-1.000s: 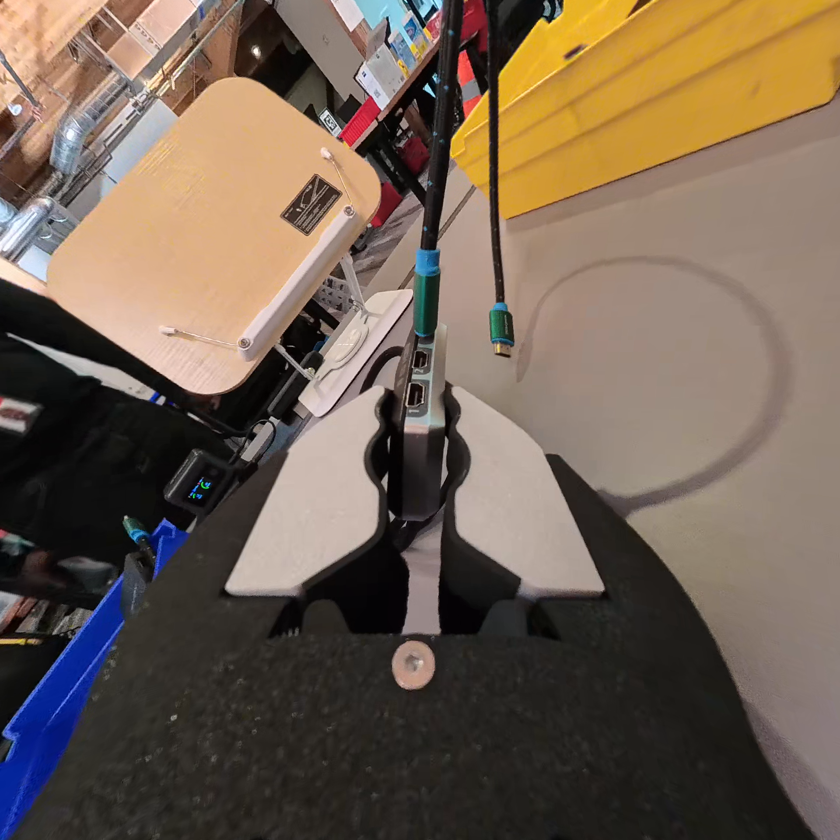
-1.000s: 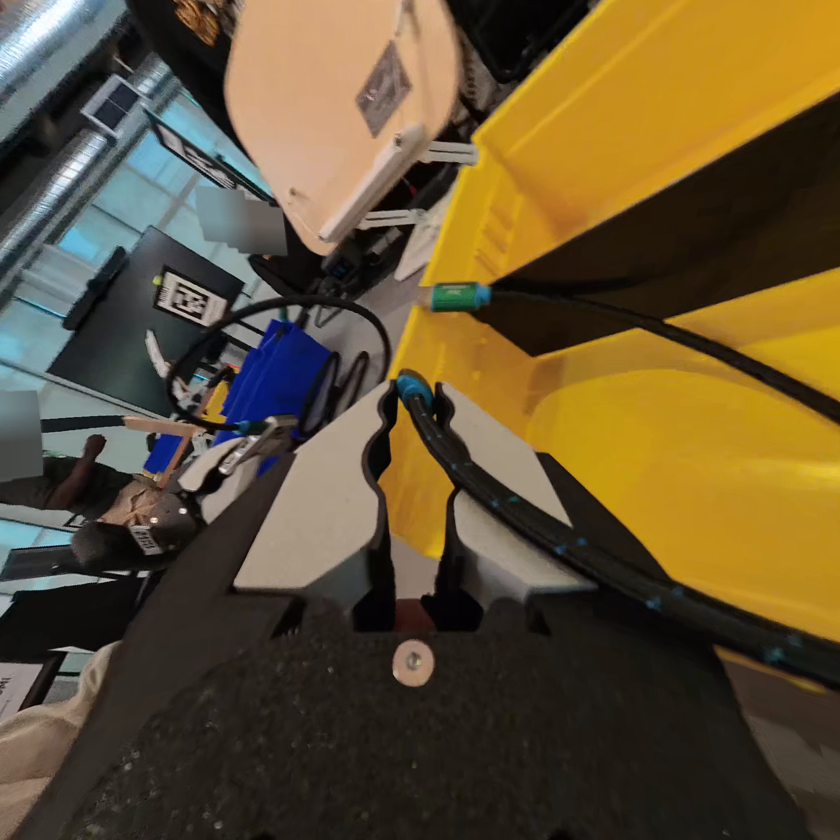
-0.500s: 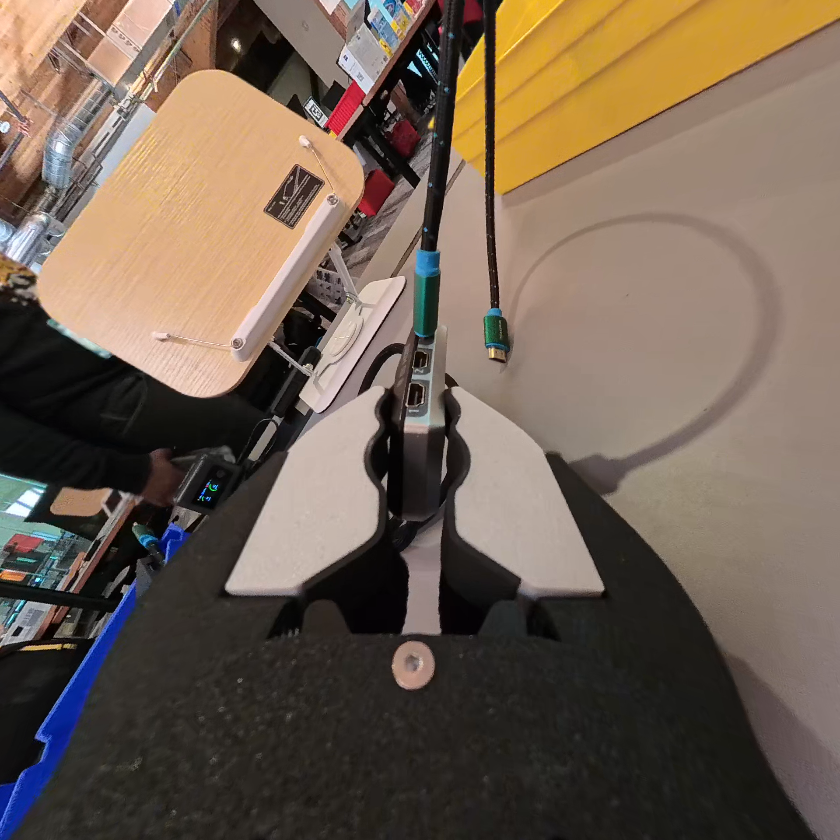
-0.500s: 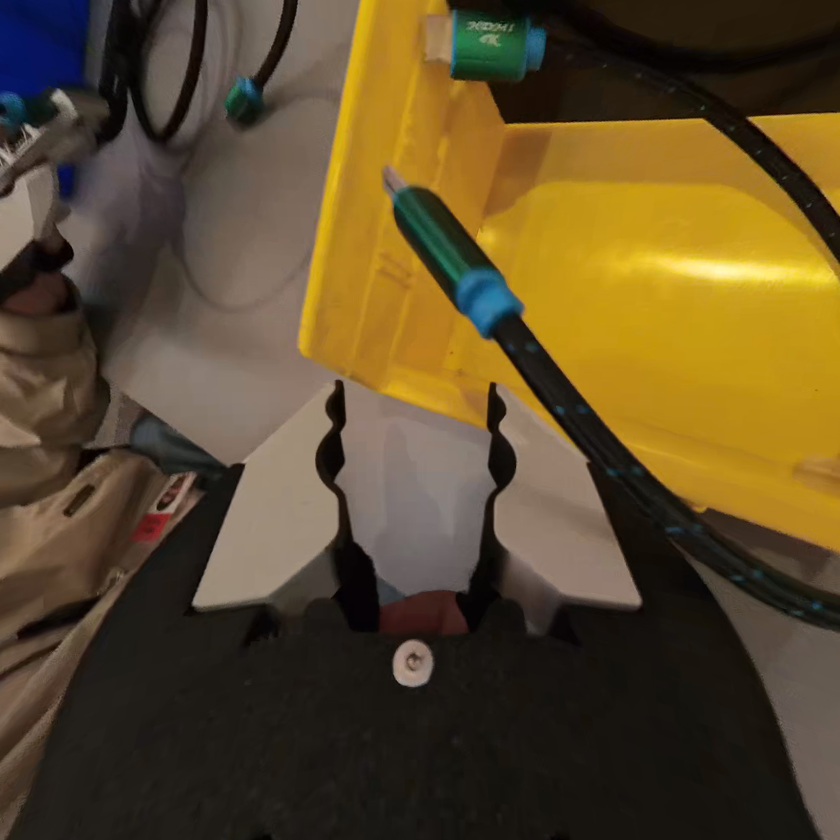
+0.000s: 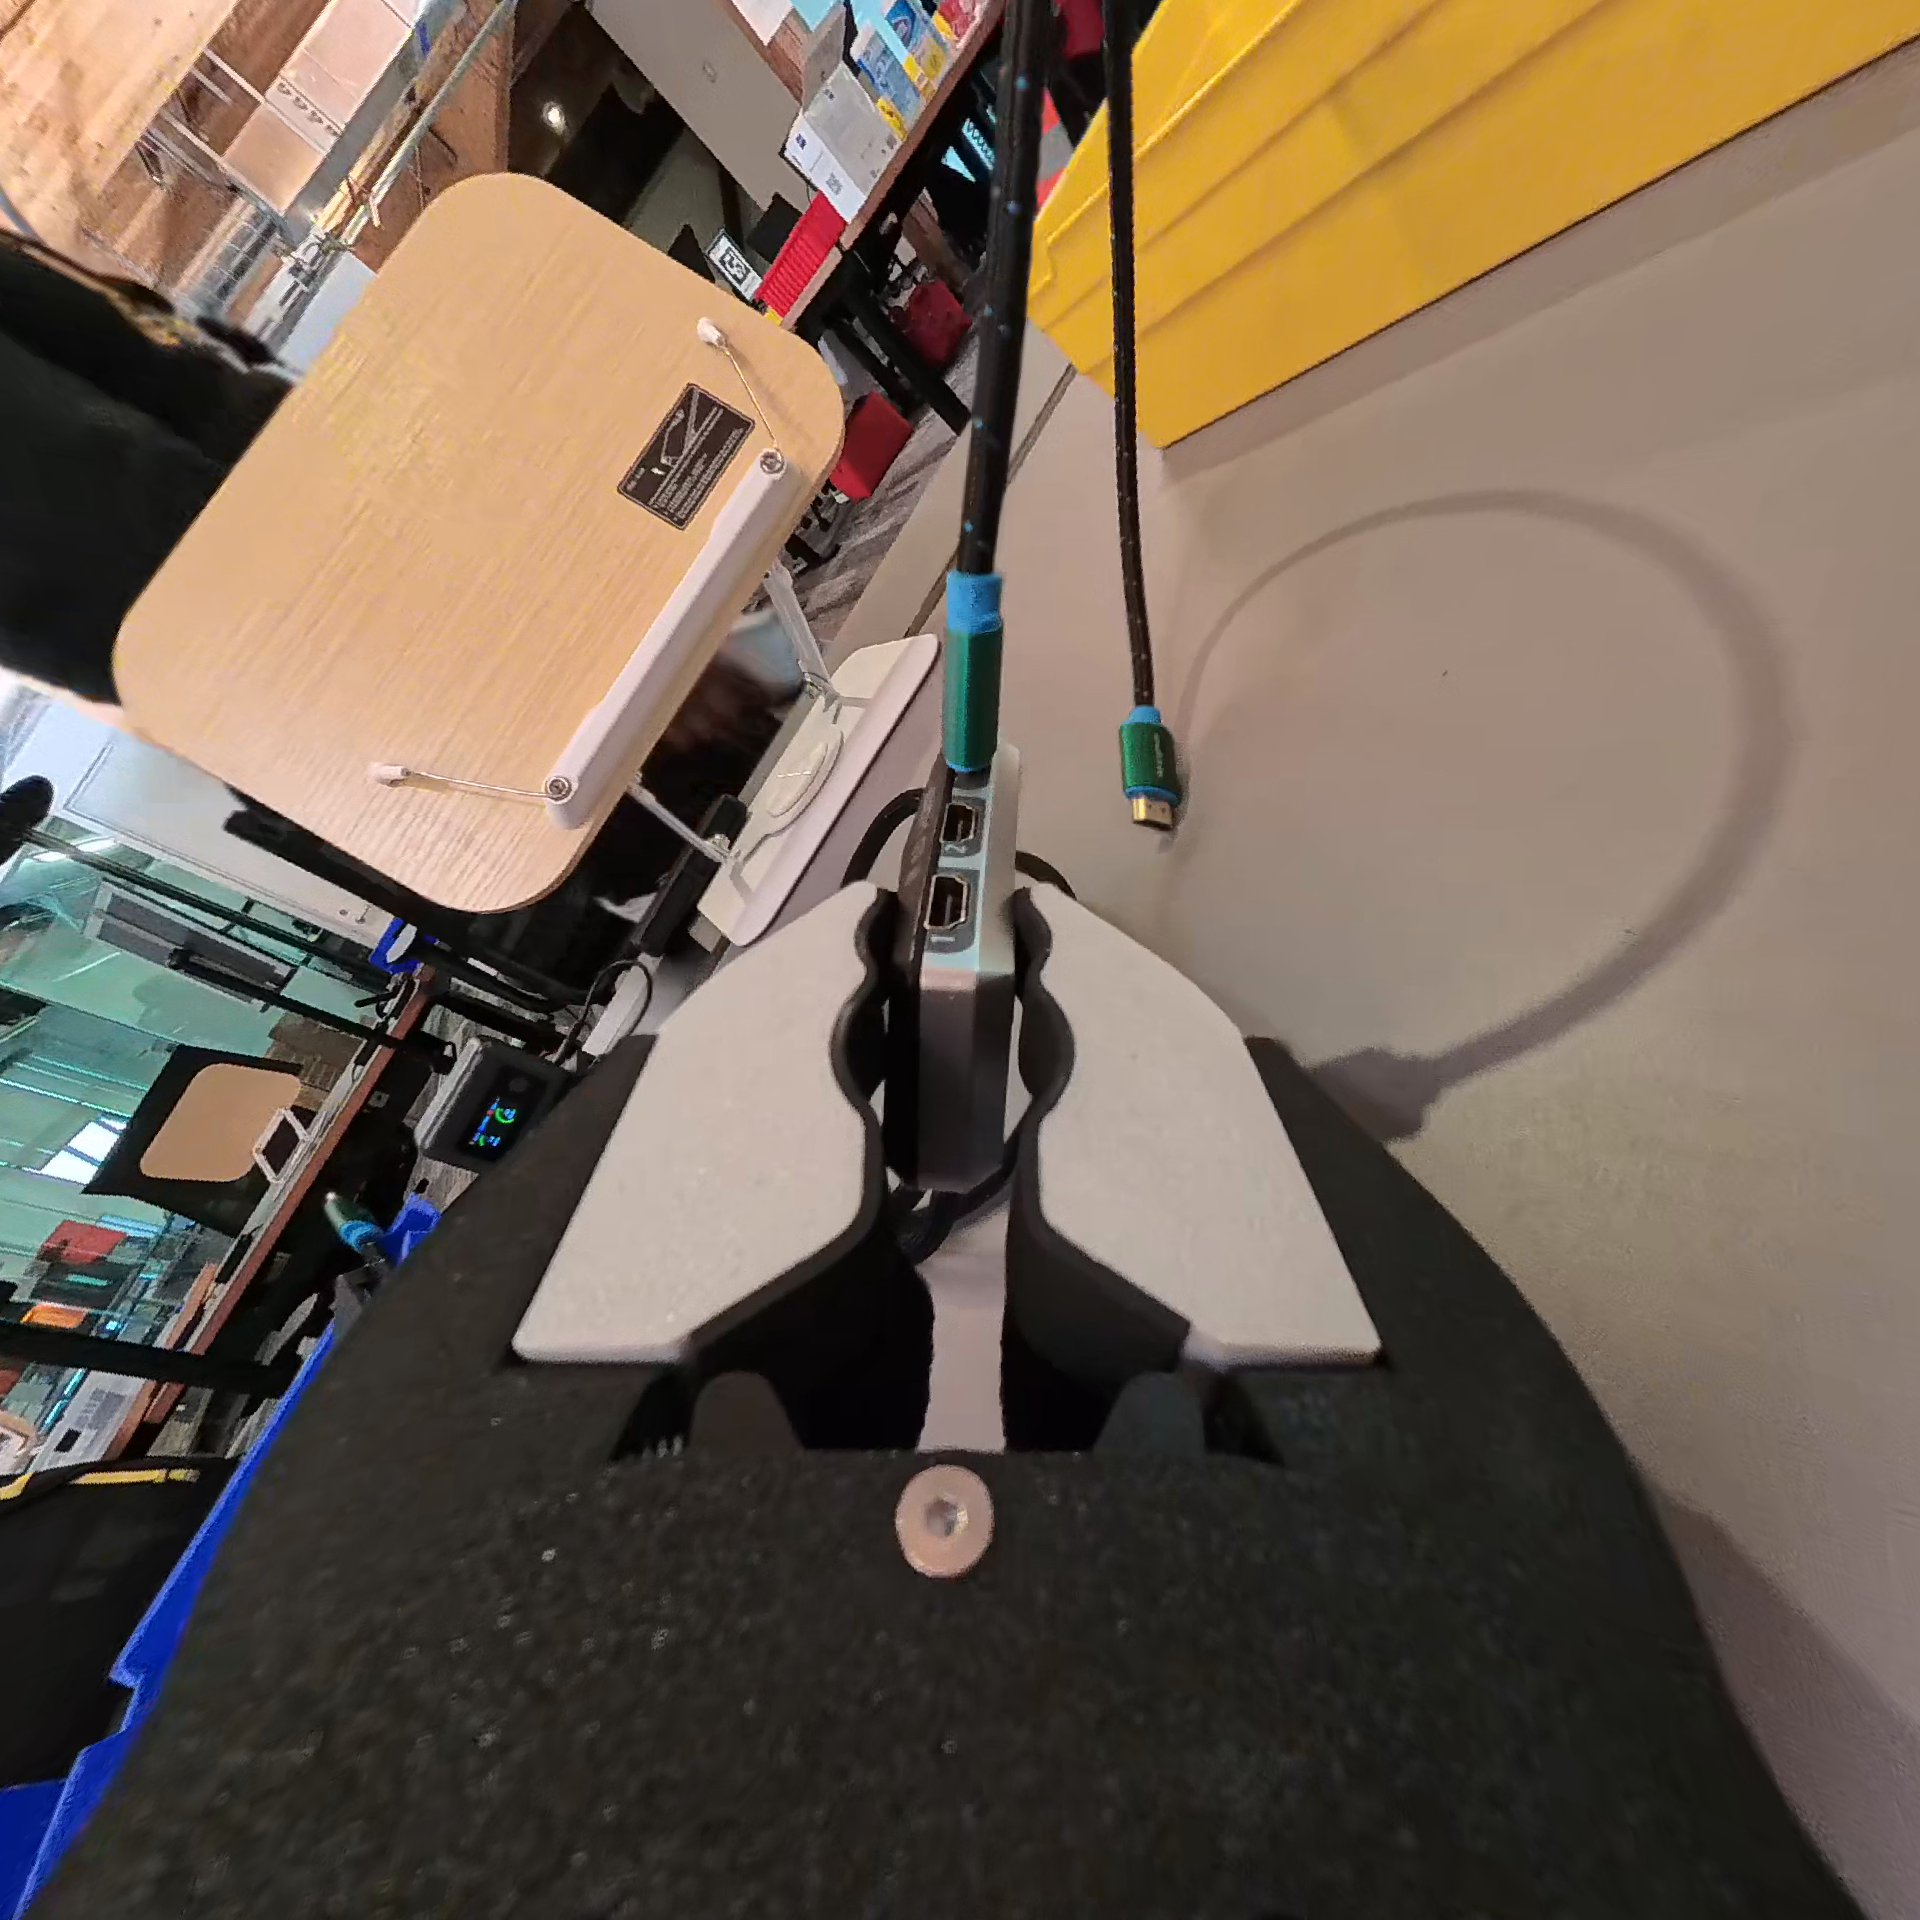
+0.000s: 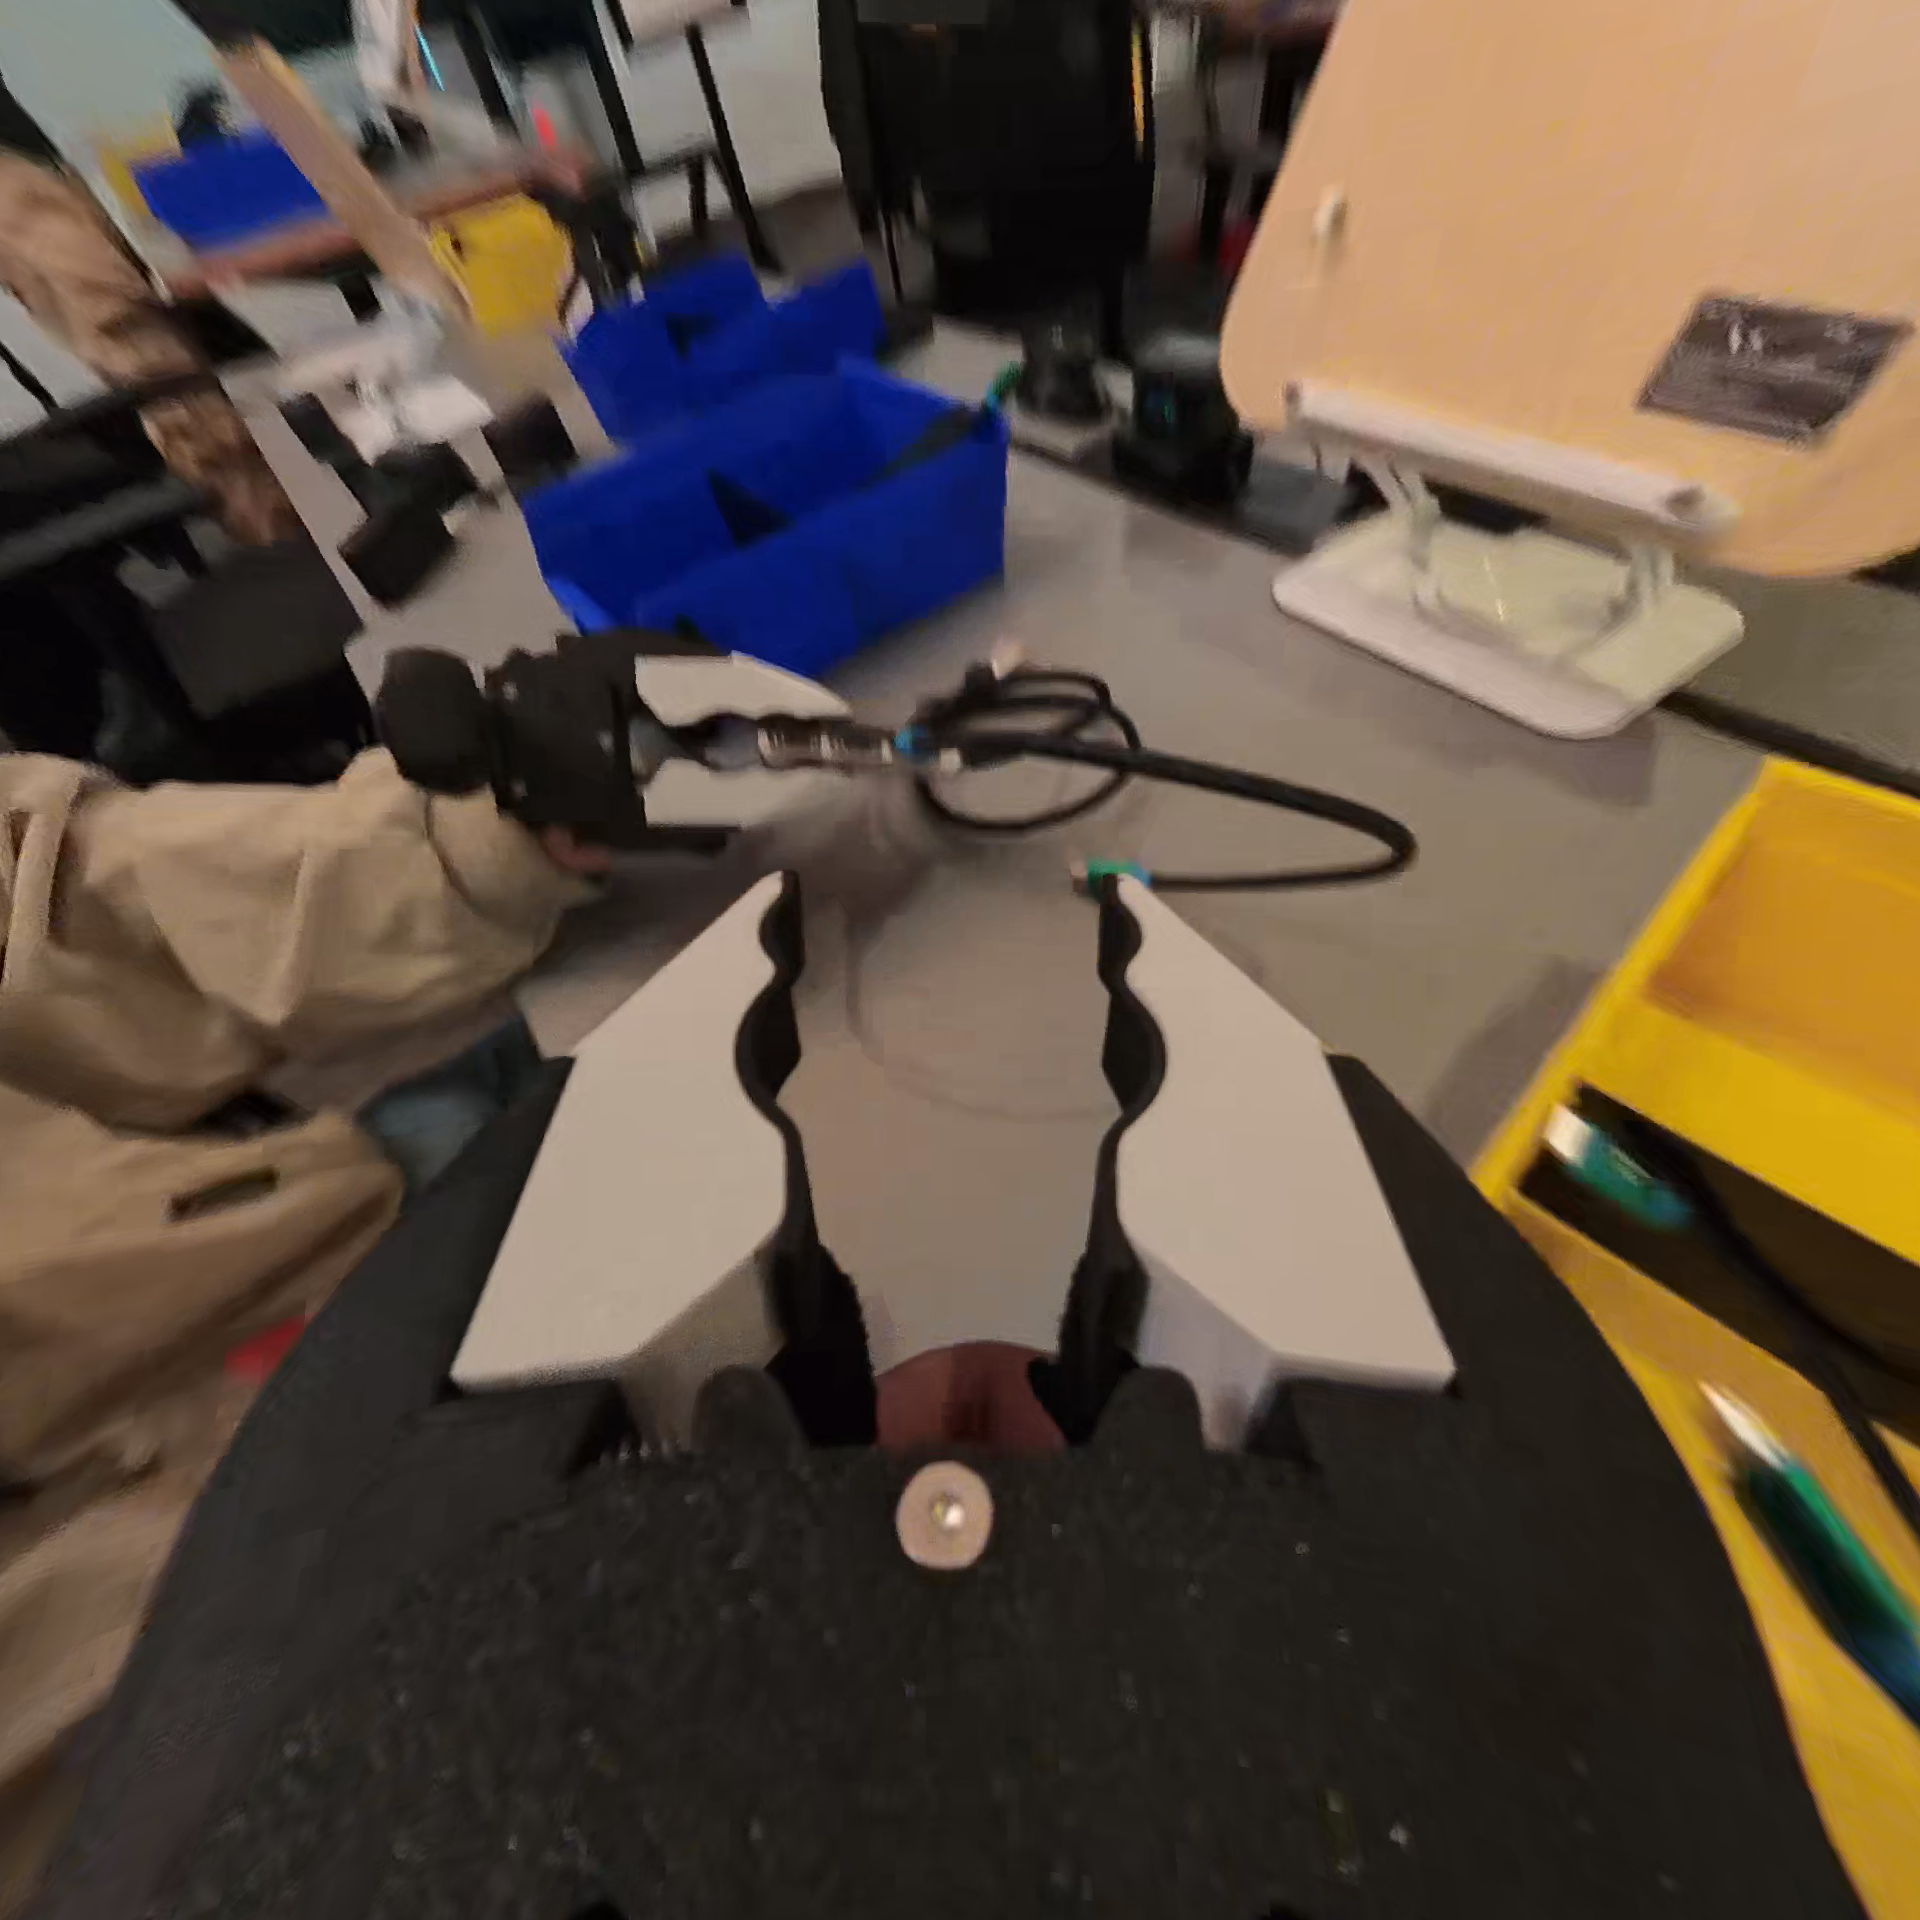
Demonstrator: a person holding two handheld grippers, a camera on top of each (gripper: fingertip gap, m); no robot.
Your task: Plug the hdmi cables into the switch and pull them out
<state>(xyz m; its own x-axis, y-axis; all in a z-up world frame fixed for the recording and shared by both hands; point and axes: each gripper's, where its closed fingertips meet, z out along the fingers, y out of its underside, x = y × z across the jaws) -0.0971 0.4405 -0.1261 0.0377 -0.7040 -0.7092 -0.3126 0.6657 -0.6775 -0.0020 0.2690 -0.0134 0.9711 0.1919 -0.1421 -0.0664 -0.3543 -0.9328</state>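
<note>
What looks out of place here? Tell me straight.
Little. The left gripper jaws hold the switch with one cable plug seated in it; a second plug lies loose on the table, unconnected. Two ports sit empty. The right gripper is open, holding nothing. No damage visible.

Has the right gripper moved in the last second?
Yes. The right gripper swung away from the yellow bin, which filled its view before and now sits at the right edge. Its jaws went from closed on a cable to open and empty.
</note>
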